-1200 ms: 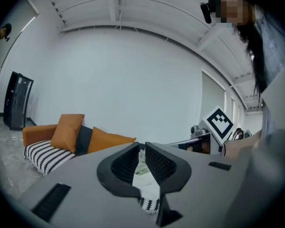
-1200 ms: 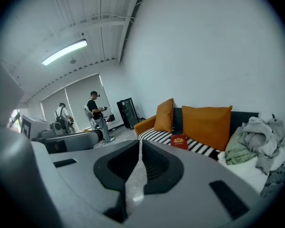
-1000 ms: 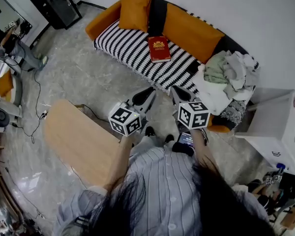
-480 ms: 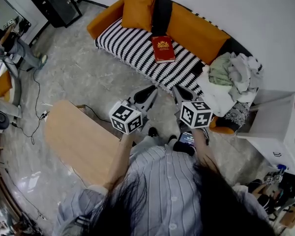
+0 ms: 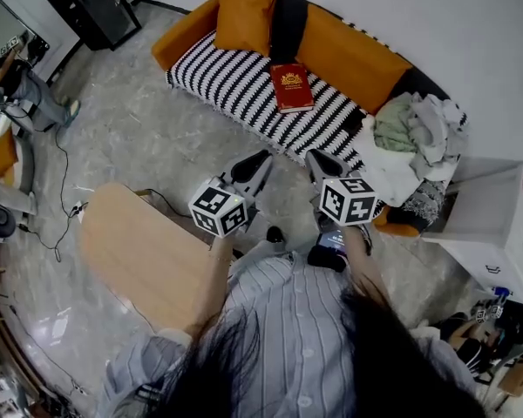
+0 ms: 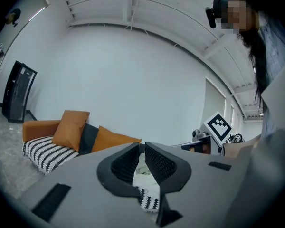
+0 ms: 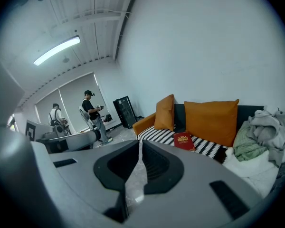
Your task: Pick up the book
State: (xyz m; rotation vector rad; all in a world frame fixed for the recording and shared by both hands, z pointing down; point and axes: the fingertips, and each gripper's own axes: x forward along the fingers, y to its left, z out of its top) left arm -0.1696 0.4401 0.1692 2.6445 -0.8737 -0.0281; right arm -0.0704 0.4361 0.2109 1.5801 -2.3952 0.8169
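Note:
A red book (image 5: 292, 88) with a gold emblem lies flat on the striped seat of the sofa (image 5: 235, 81); it also shows in the right gripper view as the red book (image 7: 184, 140). My left gripper (image 5: 263, 157) and right gripper (image 5: 314, 157) hang side by side over the floor, short of the sofa's front edge, both shut with nothing in them. In the left gripper view the left gripper (image 6: 143, 146) points level at the sofa's cluttered end. The right gripper (image 7: 140, 144) tilts down toward the floor before the sofa.
Orange cushions (image 5: 244, 9) line the sofa's back. A heap of clothes (image 5: 405, 142) fills its right end, beside a white cabinet (image 5: 488, 216). A wooden table (image 5: 139, 251) stands at my left. A black cabinet (image 5: 91, 7) stands far left, and people (image 7: 92, 115) stand there.
Both grippers have drifted a little toward the sofa, still shut. The book lies where it was.

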